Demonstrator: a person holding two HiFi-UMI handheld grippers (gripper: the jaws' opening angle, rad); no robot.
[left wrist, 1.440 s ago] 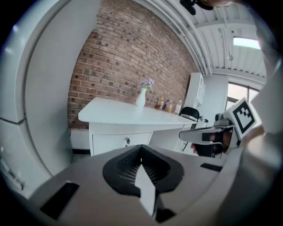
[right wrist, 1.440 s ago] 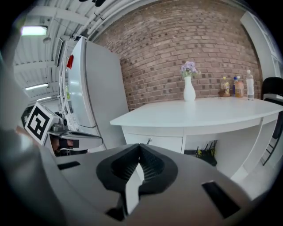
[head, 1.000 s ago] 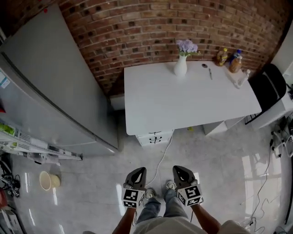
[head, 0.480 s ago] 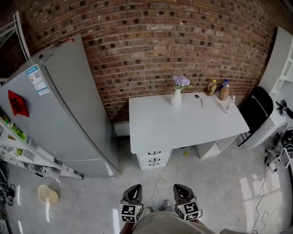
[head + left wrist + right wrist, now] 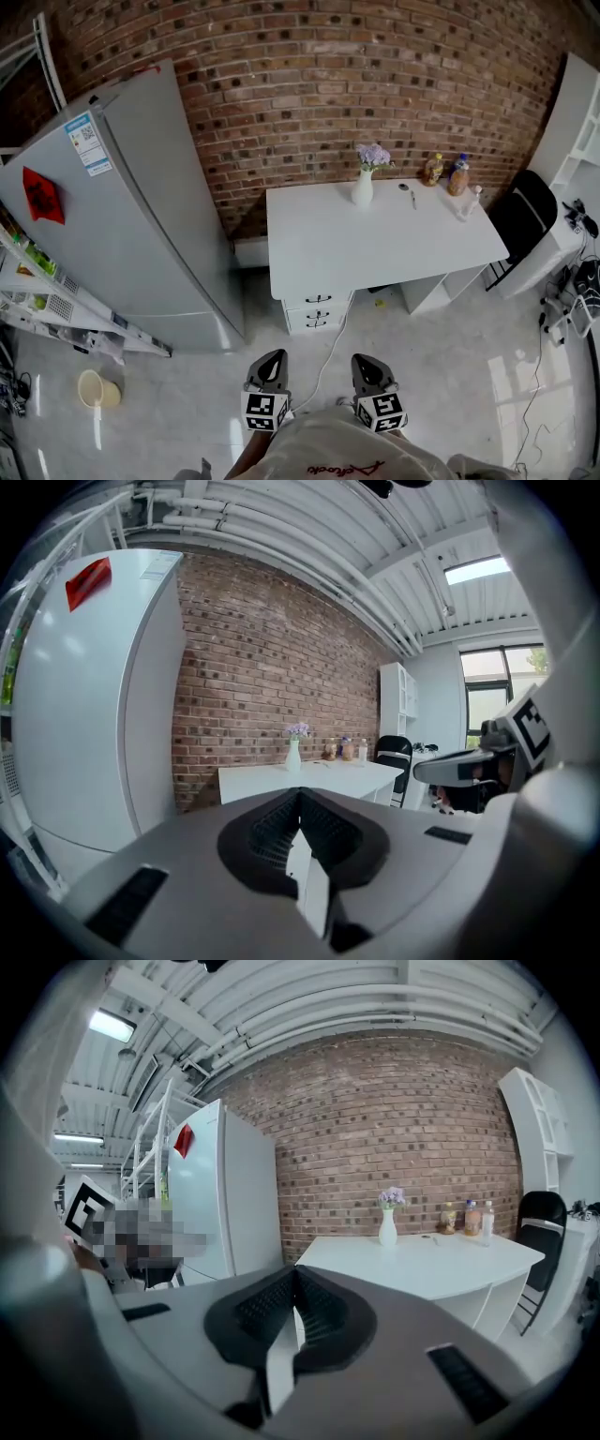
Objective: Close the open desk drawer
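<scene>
A white desk (image 5: 375, 234) stands against the brick wall, with a drawer unit (image 5: 317, 311) under its left end; its two dark handles show on the front. Whether a drawer stands out is too small to tell. My left gripper (image 5: 272, 361) and right gripper (image 5: 366, 364) hang side by side near the bottom of the head view, well short of the desk, both shut with nothing between the jaws. The desk (image 5: 309, 780) shows far off in the left gripper view, and closer as the desk (image 5: 422, 1269) in the right gripper view.
A tall grey fridge (image 5: 122, 216) stands left of the desk. On the desk are a white vase with flowers (image 5: 364, 187) and bottles (image 5: 445, 173). A black chair (image 5: 525, 220) is at the right. A white cable (image 5: 328, 361) runs across the floor; a pale bucket (image 5: 92, 389) sits left.
The head view has tilted up and drawn back, so the desk looks smaller and more wall shows. Both grippers have risen together and stay shut.
</scene>
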